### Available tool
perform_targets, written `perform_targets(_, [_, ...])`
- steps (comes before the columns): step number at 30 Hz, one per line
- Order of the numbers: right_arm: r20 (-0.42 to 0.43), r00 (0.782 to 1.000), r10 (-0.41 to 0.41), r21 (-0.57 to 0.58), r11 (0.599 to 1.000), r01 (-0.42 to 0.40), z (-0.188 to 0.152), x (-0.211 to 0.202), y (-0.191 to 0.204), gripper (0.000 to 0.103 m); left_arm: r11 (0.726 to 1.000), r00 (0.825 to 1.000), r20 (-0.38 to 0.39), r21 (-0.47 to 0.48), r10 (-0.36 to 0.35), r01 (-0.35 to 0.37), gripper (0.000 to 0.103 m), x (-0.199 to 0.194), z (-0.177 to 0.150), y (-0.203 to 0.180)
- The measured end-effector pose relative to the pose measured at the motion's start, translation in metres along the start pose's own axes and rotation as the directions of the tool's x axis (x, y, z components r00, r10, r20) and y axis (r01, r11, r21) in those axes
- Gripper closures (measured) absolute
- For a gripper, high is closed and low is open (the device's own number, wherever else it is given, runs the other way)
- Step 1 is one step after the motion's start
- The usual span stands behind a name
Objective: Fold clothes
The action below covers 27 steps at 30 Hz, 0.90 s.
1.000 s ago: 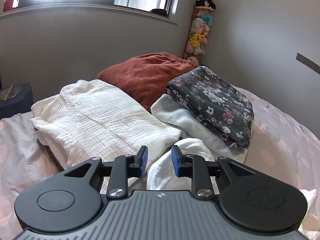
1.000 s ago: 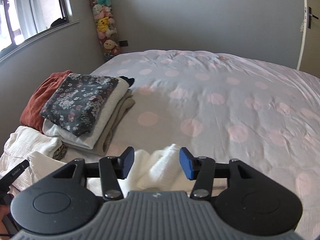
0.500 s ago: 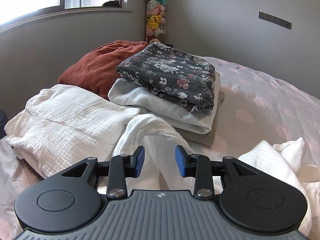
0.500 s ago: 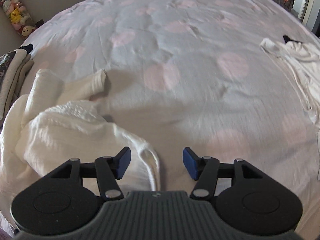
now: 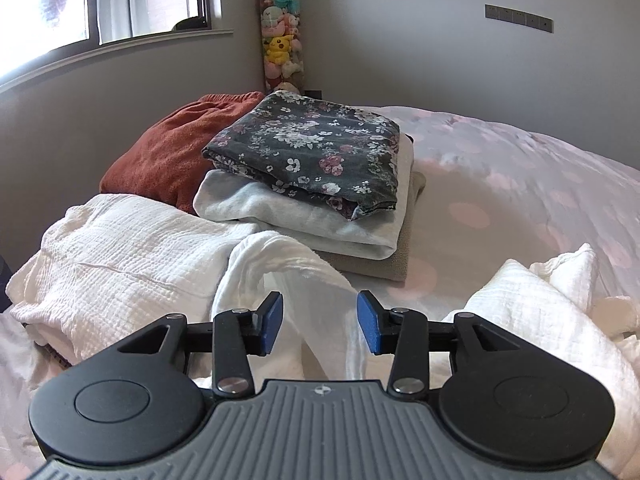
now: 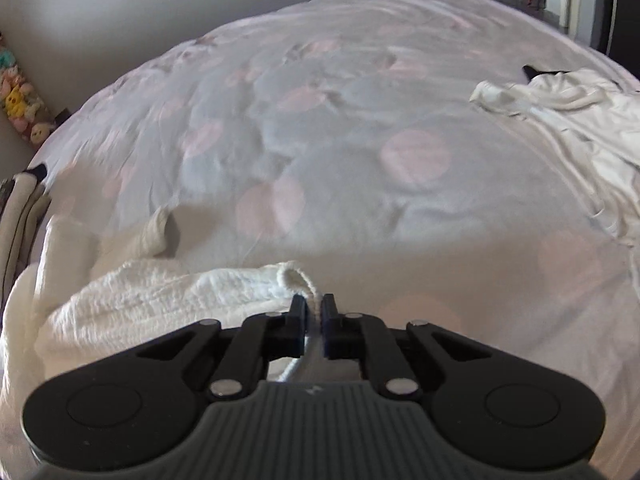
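Pinching a hem of the limp white gauze garment (image 6: 168, 300), right gripper (image 6: 314, 308) is clamped; left gripper (image 5: 319, 326) gapes over loose folds, best grabbed at an edge.

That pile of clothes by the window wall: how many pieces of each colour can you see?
Rust red: 1, the red garment
Dark floral: 1, the flowered piece
Pale grey: 1, the folded sweater
Beige: 1, the bottom layer
White crinkled: 1, the folded white garment
Total: 5
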State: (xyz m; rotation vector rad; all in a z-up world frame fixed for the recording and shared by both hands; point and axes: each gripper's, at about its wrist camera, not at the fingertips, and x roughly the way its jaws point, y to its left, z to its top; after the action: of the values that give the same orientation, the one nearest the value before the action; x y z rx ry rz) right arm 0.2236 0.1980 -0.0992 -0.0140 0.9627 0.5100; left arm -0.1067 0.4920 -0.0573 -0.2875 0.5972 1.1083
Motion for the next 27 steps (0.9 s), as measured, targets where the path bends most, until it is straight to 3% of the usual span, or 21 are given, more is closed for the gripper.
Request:
perform_targets(4, [0.083,0.993,-0.086,0.088,0.993,0.079,0.023,-0.012,-0.046,0.095,0.998,0.999,-0.012,0.043,-0.045,0.045,0.064,-0.005,0.010,-0.017])
perform_targets(8, [0.127,0.972,-0.195,0.215,0.962,0.165,0.028,-0.017,-0.092,0.094,0.984,0.990,-0.039,0.111,-0.139,0.142,0.059,-0.002,0.029,-0.048])
perform_targets(12, [0.114,0.975,-0.189,0.346,0.928,0.139,0.017,-0.006,-0.118,0.094,0.933,0.971,-0.081,0.267,-0.226,0.240,0.057,0.009,0.051,-0.102])
perform_targets(14, [0.101,0.980,-0.170,0.374,0.920,0.121,0.014,0.003,-0.121,0.094,0.877,0.955,-0.109,0.379,-0.274,0.295,0.057,0.014,0.056,-0.139])
perform_targets(18, [0.070,0.988,-0.134,0.410,0.907,0.094,0.009,0.020,-0.125,0.094,0.733,0.924,-0.155,0.570,-0.349,0.373,0.057,0.023,0.056,-0.203])
perform_targets(25, [0.085,0.992,-0.095,0.439,0.897,0.049,0.006,0.036,-0.129,0.094,0.499,0.873,-0.318,0.724,-0.371,0.476,0.056,0.070,0.031,-0.292])
perform_targets(27, [0.093,0.992,-0.087,0.435,0.899,0.039,0.006,0.039,-0.129,0.094,0.460,0.848,-0.373,0.719,-0.378,0.521,0.056,0.086,0.024,-0.306])
